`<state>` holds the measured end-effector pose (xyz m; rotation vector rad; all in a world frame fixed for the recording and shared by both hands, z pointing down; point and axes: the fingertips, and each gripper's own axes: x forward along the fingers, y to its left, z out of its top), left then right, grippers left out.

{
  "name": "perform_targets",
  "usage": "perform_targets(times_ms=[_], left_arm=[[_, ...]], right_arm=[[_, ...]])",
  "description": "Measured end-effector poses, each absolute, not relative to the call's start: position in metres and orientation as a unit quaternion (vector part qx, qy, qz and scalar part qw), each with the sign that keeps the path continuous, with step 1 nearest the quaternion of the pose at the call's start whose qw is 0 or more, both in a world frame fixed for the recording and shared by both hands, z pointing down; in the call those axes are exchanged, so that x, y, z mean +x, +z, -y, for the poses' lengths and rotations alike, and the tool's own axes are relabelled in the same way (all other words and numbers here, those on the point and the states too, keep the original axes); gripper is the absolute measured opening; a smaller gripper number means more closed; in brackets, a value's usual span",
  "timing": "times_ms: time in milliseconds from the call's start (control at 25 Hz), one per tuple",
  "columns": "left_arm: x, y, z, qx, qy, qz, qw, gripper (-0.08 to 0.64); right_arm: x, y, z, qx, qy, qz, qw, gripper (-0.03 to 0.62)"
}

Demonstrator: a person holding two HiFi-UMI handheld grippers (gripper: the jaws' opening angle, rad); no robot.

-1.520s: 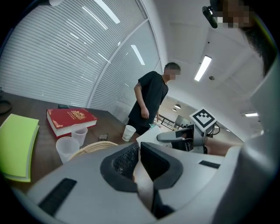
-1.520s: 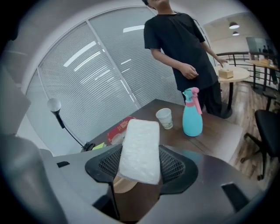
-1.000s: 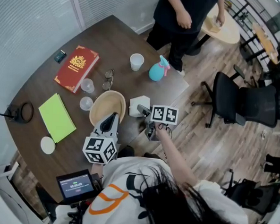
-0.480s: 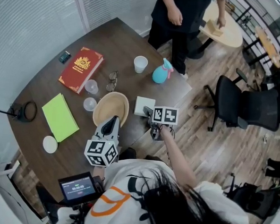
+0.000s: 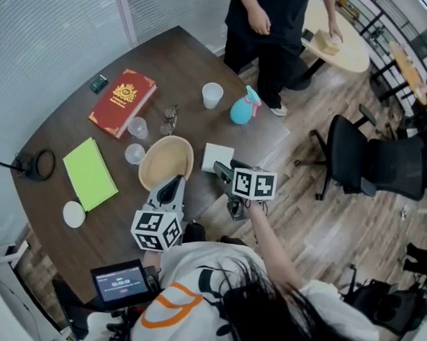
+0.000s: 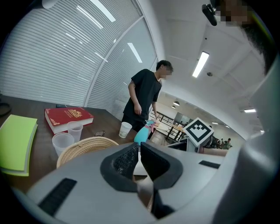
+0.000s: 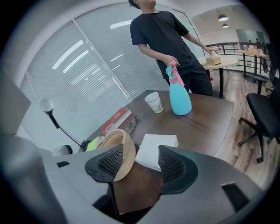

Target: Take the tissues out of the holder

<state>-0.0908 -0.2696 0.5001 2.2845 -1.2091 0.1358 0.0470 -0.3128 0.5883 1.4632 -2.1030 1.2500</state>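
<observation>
White tissue holder (image 5: 214, 155) on dark worktop (image 5: 176, 70), centre frame.
Open right hand-held gripper (image 5: 225, 173) just beside it; left hand-held gripper (image 5: 171, 185) closed, empty, by basket (image 5: 147, 166).

The right claw (image 5: 223, 172) partly hides the tissue holder (image 5: 214, 155).

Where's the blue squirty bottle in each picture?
Head view: the spray bottle stands in the upper middle, near the table's far edge.
Left gripper view: only a small part of it shows, at the centre.
Right gripper view: it stands tall, upper right of centre.
Shared landmark: the white paper cup stands just left of the bottle in all three views.
</observation>
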Motion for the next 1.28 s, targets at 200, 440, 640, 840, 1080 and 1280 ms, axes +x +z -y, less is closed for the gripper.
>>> perform_targets(times_ms=[200,440,640,840,1080,1280], left_arm=[[-0.078,0.499,0.261,0.851,0.053,0.446,0.271,0.008],[-0.056,0.495,0.244,0.855,0.055,0.444,0.264,0.008],[-0.035,0.491,0.228,0.855,0.058,0.444,0.260,0.008],[-0.015,0.495,0.206,0.854,0.066,0.446,0.260,0.008],[0.024,0.488,0.163,0.854,0.063,0.451,0.251,0.008],[0.040,0.479,0.136,0.849,0.044,0.464,0.250,0.008]], right_arm=[[0.041,0.564,0.298,0.484,0.415,0.759,0.134,0.247],[0.048,0.544,0.278,0.486,0.387,0.774,0.122,0.141],[0.057,0.531,0.254,0.474,0.369,0.790,0.122,0.062],[0.067,0.523,0.229,0.463,0.356,0.802,0.126,0.038],[0.093,0.512,0.179,0.442,0.348,0.817,0.123,0.031],[0.103,0.509,0.148,0.422,0.344,0.829,0.129,0.030]])
